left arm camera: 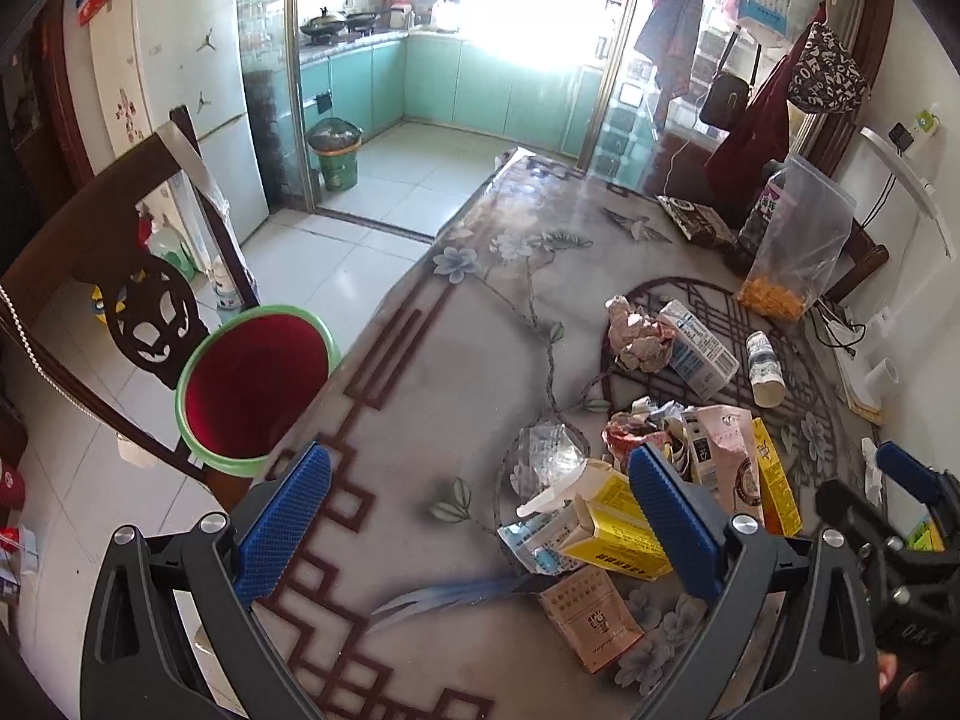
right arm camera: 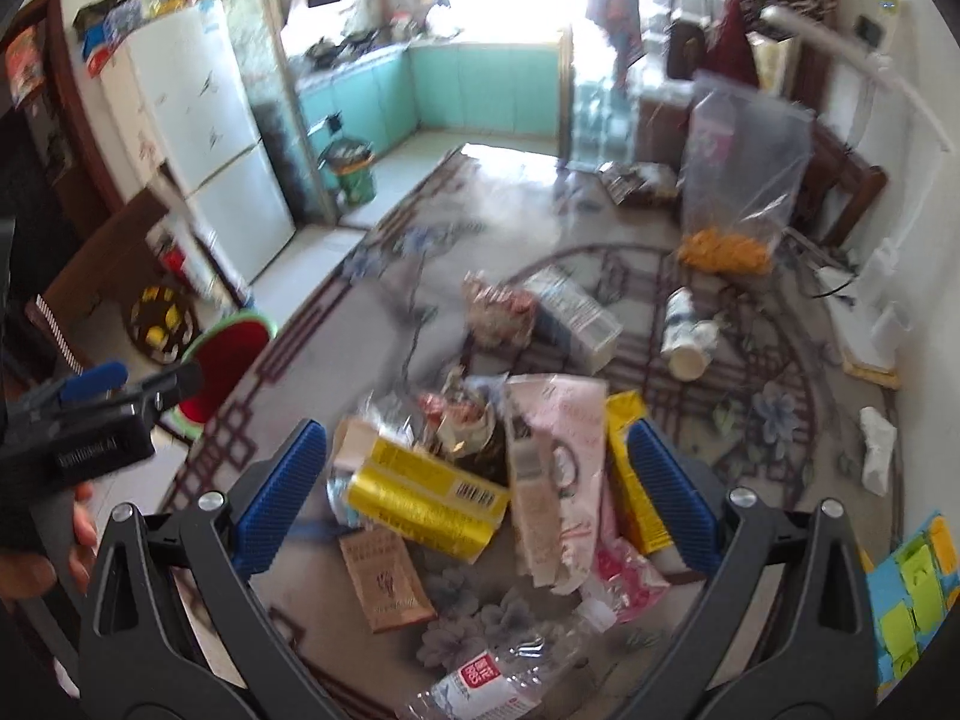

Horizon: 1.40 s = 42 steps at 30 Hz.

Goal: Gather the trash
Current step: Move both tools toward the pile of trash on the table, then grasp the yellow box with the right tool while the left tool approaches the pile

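Note:
A pile of trash lies on the flowered table (left arm camera: pixel 420 360): a yellow box (left arm camera: pixel 618 531), a tan packet (left arm camera: pixel 591 624), a pink pouch (left arm camera: pixel 729 456), crumpled clear plastic (left arm camera: pixel 546 456), a milk carton (left arm camera: pixel 699 348), a paper wad (left arm camera: pixel 639 333) and a small bottle (left arm camera: pixel 765 369). My left gripper (left arm camera: pixel 480 459) is open over the table's left part, beside the pile. A red bin with a green rim (left arm camera: pixel 258 384) stands off the table's left edge. My right gripper (right arm camera: pixel 477 432) hangs open above the yellow box (right arm camera: pixel 426 492) and pink pouch (right arm camera: pixel 558 468), holding nothing.
A dark wooden chair (left arm camera: pixel 150 300) stands behind the red bin. A clear zip bag of orange snacks (left arm camera: pixel 792 252) stands upright at the table's far right. A crushed plastic bottle (right arm camera: pixel 480 684) lies near the front edge. A green waste bin (left arm camera: pixel 336 156) sits in the kitchen doorway.

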{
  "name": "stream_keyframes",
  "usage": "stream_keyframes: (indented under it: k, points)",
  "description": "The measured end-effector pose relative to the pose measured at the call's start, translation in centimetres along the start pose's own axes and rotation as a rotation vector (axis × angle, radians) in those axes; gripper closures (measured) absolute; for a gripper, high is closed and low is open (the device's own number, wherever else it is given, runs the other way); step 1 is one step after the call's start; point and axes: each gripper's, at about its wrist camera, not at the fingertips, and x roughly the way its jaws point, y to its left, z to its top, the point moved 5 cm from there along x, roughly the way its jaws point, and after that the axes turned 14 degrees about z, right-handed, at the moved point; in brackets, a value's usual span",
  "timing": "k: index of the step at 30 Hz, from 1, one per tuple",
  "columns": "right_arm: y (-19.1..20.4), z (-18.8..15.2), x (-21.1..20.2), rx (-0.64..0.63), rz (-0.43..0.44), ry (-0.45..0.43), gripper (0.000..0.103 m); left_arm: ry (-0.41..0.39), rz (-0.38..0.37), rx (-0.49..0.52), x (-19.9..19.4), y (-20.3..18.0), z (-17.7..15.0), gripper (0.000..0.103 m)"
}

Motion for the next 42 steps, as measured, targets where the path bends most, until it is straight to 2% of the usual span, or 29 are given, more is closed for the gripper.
stream_keyframes:
  k: [4, 6, 9, 11, 14, 17, 20, 23, 25, 27, 30, 31, 32, 34, 36, 40, 42]
  points:
    - [1.8, -2.3, 4.4, -0.1, 0.114, 0.157, 0.004, 0.024, -0.023, -0.031, 1.6, 0.9, -0.7, 0.008]
    - [2.1, -3.4, 6.5, -0.114, 0.16, 0.226, 0.004, 0.058, 0.013, -0.055, 2.7, 2.0, -1.1, 0.008]
    - [1.7, -4.0, 8.1, -0.097, 0.199, 0.272, 0.004, 0.128, 0.092, -0.08, 4.4, 3.7, -1.6, 0.008]
    - [1.6, -4.1, 9.2, -0.108, 0.21, 0.301, 0.004, 0.182, 0.113, -0.091, 5.6, 4.7, -2.0, 0.008]
    - [1.8, -4.1, 10.8, -0.148, 0.178, 0.348, 0.004, 0.219, 0.024, -0.147, 6.5, 5.7, -2.3, 0.008]
    - [1.6, -4.3, 12.2, -0.149, 0.186, 0.38, 0.004, 0.164, -0.027, -0.2, 6.5, 6.4, -1.7, 0.008]
    - [1.4, -4.8, 13.6, -0.159, 0.17, 0.409, 0.004, 0.117, -0.02, -0.141, 6.0, 6.0, -0.8, 0.008]
    - [1.4, -5.6, 14.9, -0.196, 0.129, 0.444, 0.004, 0.143, -0.038, -0.086, 6.2, 5.4, -0.3, 0.008]
    - [1.3, -6.1, 15.7, -0.218, 0.1, 0.46, 0.005, 0.179, -0.079, -0.064, 6.5, 5.1, -0.2, 0.008]
    - [1.2, -6.3, 16.2, -0.246, 0.064, 0.46, 0.011, 0.17, -0.095, -0.062, 6.5, 5.1, 0.0, 0.008]
    - [1.5, -6.4, 16.0, -0.249, 0.077, 0.451, 0.046, 0.141, -0.05, -0.005, 6.5, 4.7, 0.1, 0.009]
    - [1.6, -6.4, 16.0, -0.239, 0.104, 0.452, 0.069, 0.134, -0.048, 0.014, 6.5, 4.3, 0.1, 0.009]
    - [1.7, -6.5, 15.9, -0.23, 0.124, 0.454, 0.07, 0.136, -0.056, 0.03, 6.6, 3.9, 0.1, 0.009]
    - [1.9, -6.4, 15.6, -0.241, 0.121, 0.433, 0.077, 0.147, -0.086, 0.046, 6.8, 3.2, 0.1, 0.019]
    - [2.0, -5.9, 14.8, -0.213, 0.16, 0.397, 0.081, 0.162, -0.095, 0.062, 7.2, 2.7, -0.1, 0.025]
    - [1.6, -3.6, 11.7, -0.109, 0.231, 0.268, 0.085, 0.162, -0.113, 0.094, 7.5, 1.3, -0.2, 0.034]
    - [1.2, -2.2, 9.6, -0.054, 0.249, 0.188, 0.086, 0.158, -0.167, 0.128, 7.7, 0.1, -0.3, 0.037]
